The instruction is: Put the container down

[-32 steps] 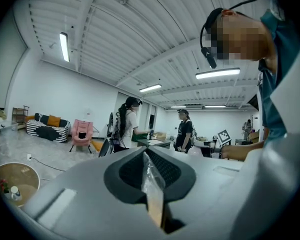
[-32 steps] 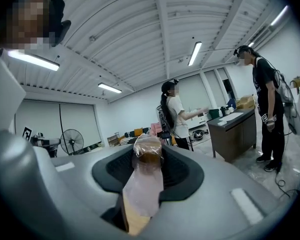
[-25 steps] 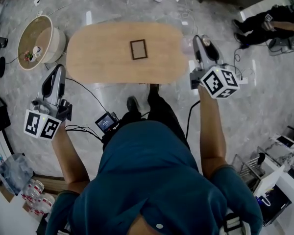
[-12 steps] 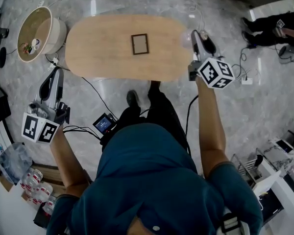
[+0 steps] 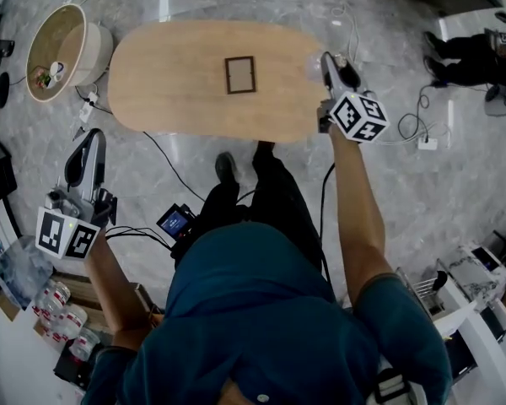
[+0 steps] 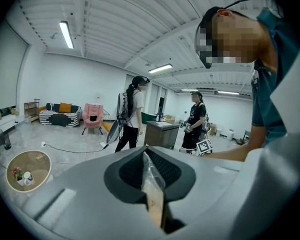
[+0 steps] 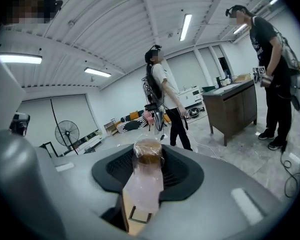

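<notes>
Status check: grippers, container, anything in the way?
Right gripper shut on clear container, above wooden table's right end, not yet down. Left gripper shut on thin clear piece, off to the side. Nothing seen blocking.

The container (image 7: 146, 181) is a small clear plastic tub, faintly pink along its side and brownish at its far end. It is clamped between the jaws of the right gripper (image 7: 148, 156) and lies along them, far end poking past the tips. It is held off the wooden table (image 5: 177, 74), over its right end.
</notes>
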A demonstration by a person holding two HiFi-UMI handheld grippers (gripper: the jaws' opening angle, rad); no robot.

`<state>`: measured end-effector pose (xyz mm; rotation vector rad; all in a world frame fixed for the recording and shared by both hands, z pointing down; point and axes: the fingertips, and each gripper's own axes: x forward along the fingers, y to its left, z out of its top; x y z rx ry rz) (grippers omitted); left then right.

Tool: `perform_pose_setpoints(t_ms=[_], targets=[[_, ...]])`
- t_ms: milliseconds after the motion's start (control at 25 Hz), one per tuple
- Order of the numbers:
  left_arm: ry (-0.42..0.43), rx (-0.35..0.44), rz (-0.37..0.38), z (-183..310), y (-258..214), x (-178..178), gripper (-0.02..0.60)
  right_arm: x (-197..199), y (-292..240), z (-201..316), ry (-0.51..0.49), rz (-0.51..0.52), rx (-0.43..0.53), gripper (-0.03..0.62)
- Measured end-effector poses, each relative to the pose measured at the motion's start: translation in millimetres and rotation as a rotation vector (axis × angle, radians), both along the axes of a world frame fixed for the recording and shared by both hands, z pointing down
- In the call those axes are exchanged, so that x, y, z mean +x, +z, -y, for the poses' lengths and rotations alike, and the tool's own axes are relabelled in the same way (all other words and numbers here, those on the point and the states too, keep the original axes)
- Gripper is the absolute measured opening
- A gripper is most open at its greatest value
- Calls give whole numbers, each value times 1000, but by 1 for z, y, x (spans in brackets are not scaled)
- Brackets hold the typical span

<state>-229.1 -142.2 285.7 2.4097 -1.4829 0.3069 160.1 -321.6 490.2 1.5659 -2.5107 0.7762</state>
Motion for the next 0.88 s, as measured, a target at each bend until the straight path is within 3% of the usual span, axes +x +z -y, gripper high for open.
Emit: perform_pose_setpoints(t_ms=[880], targets=[[-43, -138, 38, 27, 64, 3, -1, 8, 174, 54, 8, -41, -221, 149]])
